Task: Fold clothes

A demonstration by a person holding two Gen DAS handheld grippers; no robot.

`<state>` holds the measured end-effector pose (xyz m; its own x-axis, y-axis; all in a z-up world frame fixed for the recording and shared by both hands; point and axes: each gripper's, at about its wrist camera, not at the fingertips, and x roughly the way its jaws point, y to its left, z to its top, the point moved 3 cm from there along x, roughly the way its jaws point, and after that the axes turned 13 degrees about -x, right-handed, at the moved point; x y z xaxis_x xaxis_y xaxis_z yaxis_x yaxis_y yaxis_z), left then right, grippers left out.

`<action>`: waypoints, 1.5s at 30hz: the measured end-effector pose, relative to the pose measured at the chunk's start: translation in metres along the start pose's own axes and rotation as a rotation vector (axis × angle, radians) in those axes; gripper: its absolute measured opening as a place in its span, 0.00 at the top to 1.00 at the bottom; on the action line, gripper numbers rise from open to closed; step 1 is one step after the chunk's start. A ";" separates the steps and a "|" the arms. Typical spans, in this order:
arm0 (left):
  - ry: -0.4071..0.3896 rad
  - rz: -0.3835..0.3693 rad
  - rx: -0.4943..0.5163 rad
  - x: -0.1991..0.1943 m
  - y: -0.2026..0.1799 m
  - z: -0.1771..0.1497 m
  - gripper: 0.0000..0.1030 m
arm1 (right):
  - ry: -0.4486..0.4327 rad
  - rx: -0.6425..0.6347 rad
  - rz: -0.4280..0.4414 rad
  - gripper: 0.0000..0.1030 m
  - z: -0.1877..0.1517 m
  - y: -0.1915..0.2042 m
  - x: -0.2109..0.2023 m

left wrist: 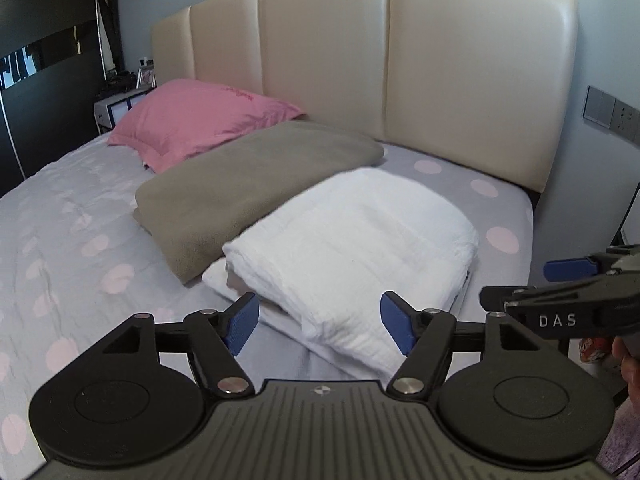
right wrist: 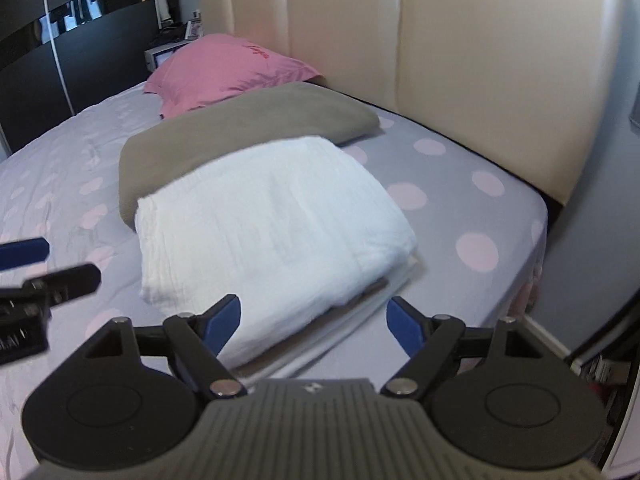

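A folded white cloth (left wrist: 352,240) lies on the bed near its right edge, on top of another flat white layer; it also shows in the right wrist view (right wrist: 264,224). A folded olive-brown blanket (left wrist: 244,188) lies beside it toward the pillow, also in the right wrist view (right wrist: 240,124). My left gripper (left wrist: 320,324) is open and empty, just short of the white cloth's near corner. My right gripper (right wrist: 314,326) is open and empty at the cloth's near edge. Each gripper shows at the side of the other's view.
A pink pillow (left wrist: 200,120) lies against the cream padded headboard (left wrist: 400,60). The grey sheet with pink dots (left wrist: 60,220) covers the bed. A dark wardrobe (left wrist: 40,80) and a nightstand (left wrist: 116,108) stand at the far left. The bed's right edge (right wrist: 536,256) drops to the floor.
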<state>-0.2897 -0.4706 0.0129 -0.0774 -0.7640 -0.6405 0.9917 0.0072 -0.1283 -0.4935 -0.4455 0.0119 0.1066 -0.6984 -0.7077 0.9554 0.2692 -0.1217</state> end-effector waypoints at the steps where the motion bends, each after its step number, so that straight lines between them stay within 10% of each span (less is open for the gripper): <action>1: 0.005 0.007 0.000 0.002 0.001 -0.002 0.36 | 0.012 0.002 -0.005 0.20 -0.002 0.000 0.002; 45: 0.092 0.020 -0.076 0.011 0.013 -0.029 0.33 | 0.010 0.007 -0.015 0.16 -0.013 0.030 -0.006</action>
<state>-0.2804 -0.4597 -0.0180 -0.0703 -0.7008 -0.7099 0.9827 0.0736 -0.1699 -0.4691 -0.4240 0.0034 0.0901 -0.6959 -0.7125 0.9588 0.2542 -0.1271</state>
